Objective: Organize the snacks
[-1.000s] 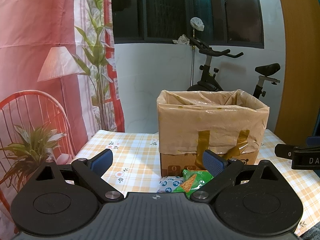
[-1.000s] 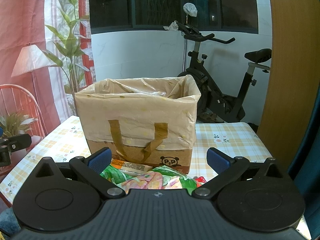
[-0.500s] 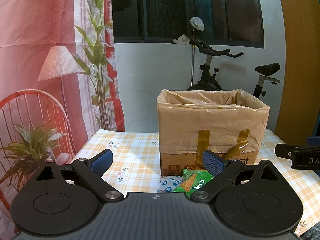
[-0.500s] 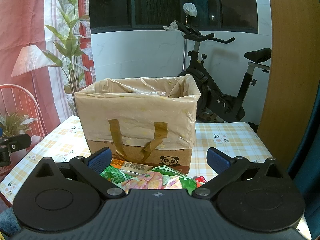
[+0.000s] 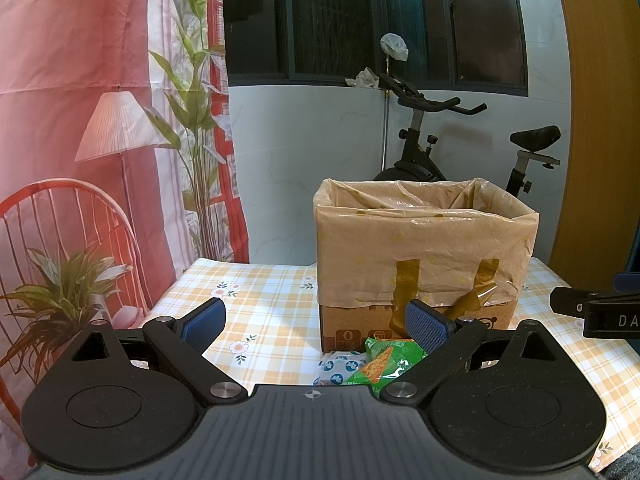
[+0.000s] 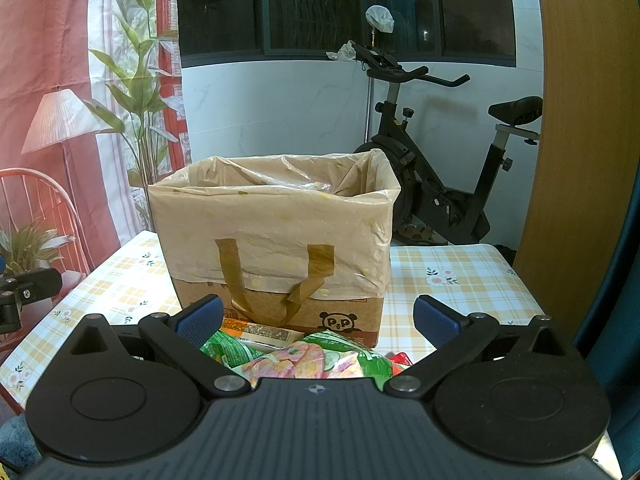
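A cardboard box (image 5: 416, 320) (image 6: 280, 308) lined with a tan plastic bag stands on the checked tablecloth. Snack packets lie in front of it: a green chip bag (image 5: 384, 364), a white and blue packet (image 5: 340, 366), a green and pink bag (image 6: 312, 360), an orange packet (image 6: 256, 332) and a bit of red wrapper (image 6: 400, 358). My left gripper (image 5: 314, 324) is open, above and short of the packets. My right gripper (image 6: 318, 318) is open too, with the packets low between its fingers. Neither holds anything.
The table (image 5: 272, 304) ends at a white wall with an exercise bike (image 6: 440, 184) behind it. A wooden panel (image 6: 580, 120) rises at the right. A red chair and plants (image 5: 60, 288) stand left of the table.
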Motion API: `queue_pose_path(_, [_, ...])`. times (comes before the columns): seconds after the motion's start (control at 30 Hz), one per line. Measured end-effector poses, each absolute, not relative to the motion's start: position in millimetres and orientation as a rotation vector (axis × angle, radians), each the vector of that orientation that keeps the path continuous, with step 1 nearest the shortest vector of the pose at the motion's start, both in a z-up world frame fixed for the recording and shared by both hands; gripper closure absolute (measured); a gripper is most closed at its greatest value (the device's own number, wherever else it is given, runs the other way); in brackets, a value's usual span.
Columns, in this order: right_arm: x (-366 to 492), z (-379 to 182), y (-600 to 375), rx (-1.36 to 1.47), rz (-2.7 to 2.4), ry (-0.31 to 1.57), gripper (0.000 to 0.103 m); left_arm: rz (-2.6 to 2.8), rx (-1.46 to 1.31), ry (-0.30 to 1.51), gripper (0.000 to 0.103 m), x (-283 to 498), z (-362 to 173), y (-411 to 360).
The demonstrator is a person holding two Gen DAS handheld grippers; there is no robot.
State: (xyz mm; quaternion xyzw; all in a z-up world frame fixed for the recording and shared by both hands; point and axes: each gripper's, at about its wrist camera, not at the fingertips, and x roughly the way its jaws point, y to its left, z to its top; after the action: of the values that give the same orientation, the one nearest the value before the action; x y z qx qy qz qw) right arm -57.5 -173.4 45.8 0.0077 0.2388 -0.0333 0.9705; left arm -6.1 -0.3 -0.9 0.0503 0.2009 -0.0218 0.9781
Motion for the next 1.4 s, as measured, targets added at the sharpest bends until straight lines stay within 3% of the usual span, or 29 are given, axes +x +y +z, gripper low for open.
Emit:
queue_pose_path(0.63, [-57.0, 42.8, -177.0, 0.028, -0.064, 0.483, 0.000, -0.038, 0.053, 0.458, 0.005, 3.7, -16.1, 10.0])
queue_pose_path(1.4, [-45.7, -3.9, -192.6, 0.087, -0.095, 0.563, 0.000, -0.233, 0.080, 0.660, 0.005, 23.9, -94.1, 17.3])
